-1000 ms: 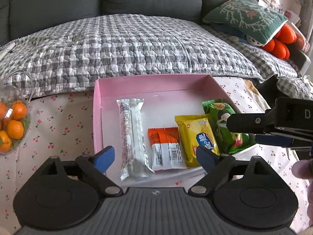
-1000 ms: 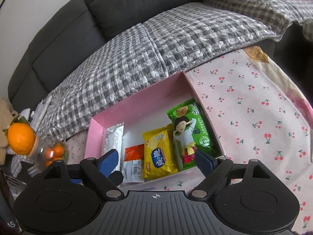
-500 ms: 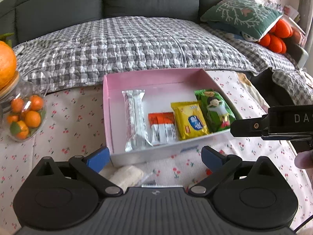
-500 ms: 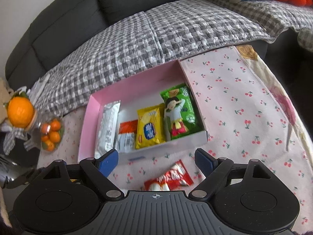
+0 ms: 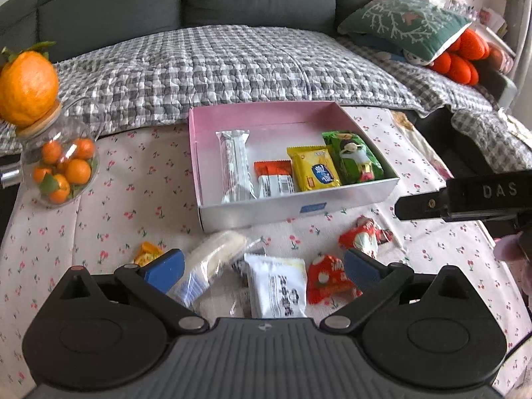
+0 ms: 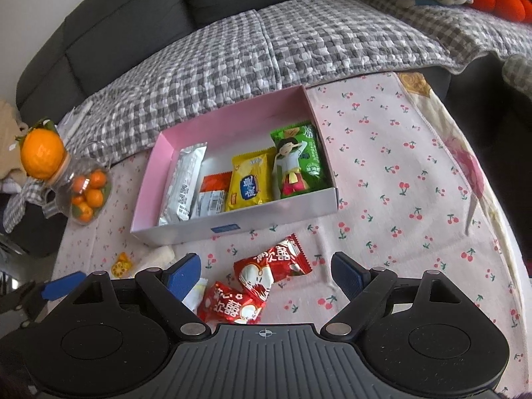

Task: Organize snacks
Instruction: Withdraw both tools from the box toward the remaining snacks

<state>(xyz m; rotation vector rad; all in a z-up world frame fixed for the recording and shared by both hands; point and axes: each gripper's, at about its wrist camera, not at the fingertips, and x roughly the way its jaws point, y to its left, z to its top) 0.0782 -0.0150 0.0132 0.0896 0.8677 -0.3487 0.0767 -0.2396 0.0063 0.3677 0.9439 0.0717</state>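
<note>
A pink-lined box (image 5: 259, 113) (image 6: 232, 116) on the cherry-print cloth holds a silver bar (image 5: 235, 166), an orange-white packet (image 5: 274, 179), a yellow packet (image 5: 314, 173) and a green packet (image 5: 354, 158). Loose snacks lie in front of it: a white packet (image 5: 277, 286), a clear-wrapped roll (image 5: 216, 252), a small yellow candy (image 5: 146, 252) and two red packets (image 5: 327, 277) (image 6: 272, 266). My left gripper (image 5: 262, 267) is open above the white packet. My right gripper (image 6: 266, 274) is open above the red packets.
A glass jar of small oranges (image 5: 61, 169) with a big orange on its lid (image 5: 28, 88) stands at the left. A grey sofa with a checked quilt (image 5: 232, 66) lies behind the table. The table's edge drops off at the right (image 6: 492, 199).
Both grippers have pulled back from the box toward me. The loose snacks in front of the box have come into view. Both stay open.
</note>
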